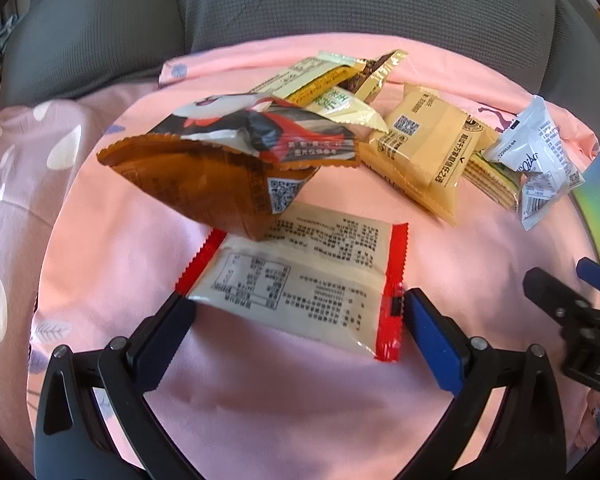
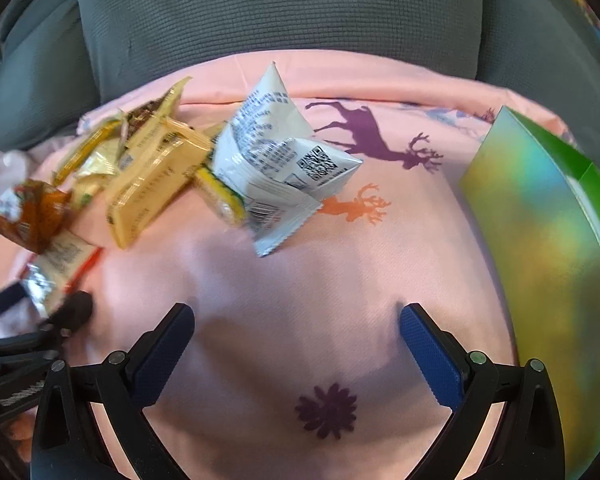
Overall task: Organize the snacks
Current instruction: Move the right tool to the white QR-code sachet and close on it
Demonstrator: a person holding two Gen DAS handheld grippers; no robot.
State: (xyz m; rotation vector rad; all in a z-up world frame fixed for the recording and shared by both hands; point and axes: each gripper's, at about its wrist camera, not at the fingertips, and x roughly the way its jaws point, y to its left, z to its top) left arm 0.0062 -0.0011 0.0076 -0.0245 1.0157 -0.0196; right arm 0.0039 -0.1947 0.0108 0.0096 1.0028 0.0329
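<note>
A cream packet with red ends (image 1: 300, 280) lies print side up on the pink cloth (image 1: 300, 400). My left gripper (image 1: 296, 304) stands open, one fingertip at each end of the packet's near edge. Behind it sits a crumpled brown packet (image 1: 204, 180), then a yellow packet (image 1: 424, 152), a wafer packet (image 1: 492, 180) and a white packet (image 1: 536, 156). My right gripper (image 2: 296, 320) is open over bare cloth, empty. From it, the white packet (image 2: 284, 168) and yellow packet (image 2: 152, 184) lie ahead to the left, and the cream packet (image 2: 60, 264) is at far left.
A shiny green box (image 2: 540, 240) stands open at the right edge. More yellow and green packets (image 1: 332, 80) are heaped at the back. Grey cushions (image 2: 280, 12) rise behind the cloth. My right gripper's body (image 1: 572, 308) shows at the right of the left wrist view.
</note>
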